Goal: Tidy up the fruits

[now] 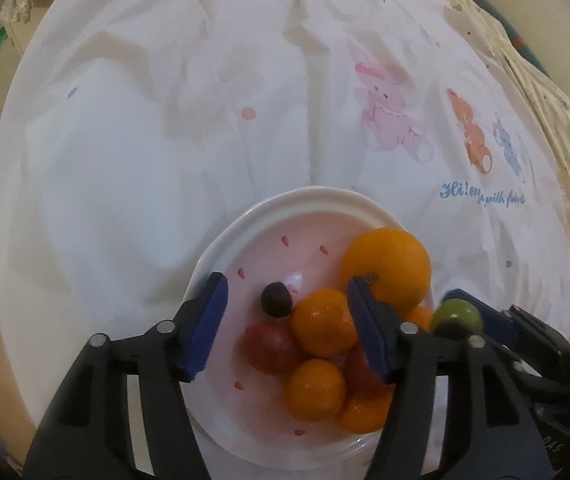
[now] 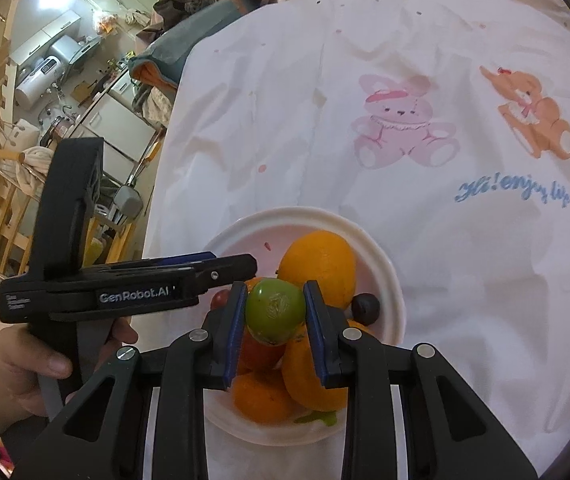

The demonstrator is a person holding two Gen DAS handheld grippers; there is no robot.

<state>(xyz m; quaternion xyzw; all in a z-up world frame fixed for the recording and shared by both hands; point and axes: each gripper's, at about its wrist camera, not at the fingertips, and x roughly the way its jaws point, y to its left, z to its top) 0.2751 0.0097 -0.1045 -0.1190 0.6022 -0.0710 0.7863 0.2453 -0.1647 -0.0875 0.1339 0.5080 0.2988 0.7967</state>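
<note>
Right gripper (image 2: 273, 312) clamped on a green fruit (image 2: 275, 311) just above the white bowl (image 2: 385, 272), left gripper (image 1: 285, 328) spread apart and empty over the bowl's oranges (image 1: 323, 322), large orange (image 1: 387, 266) at the bowl's two o'clock, dark grape (image 1: 276, 299) near centre, bear-print cloth (image 1: 165, 120) beneath.

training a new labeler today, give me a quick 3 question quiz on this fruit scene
1. True or false: the right hand-held gripper holds a green fruit.
2. Where does the large orange sit: A) on the cloth, B) in the white bowl, C) in a hand-held gripper?
3. Is the left hand-held gripper open or shut?

Key: 1 true; 2 B; 3 open, nothing gripped.
</note>
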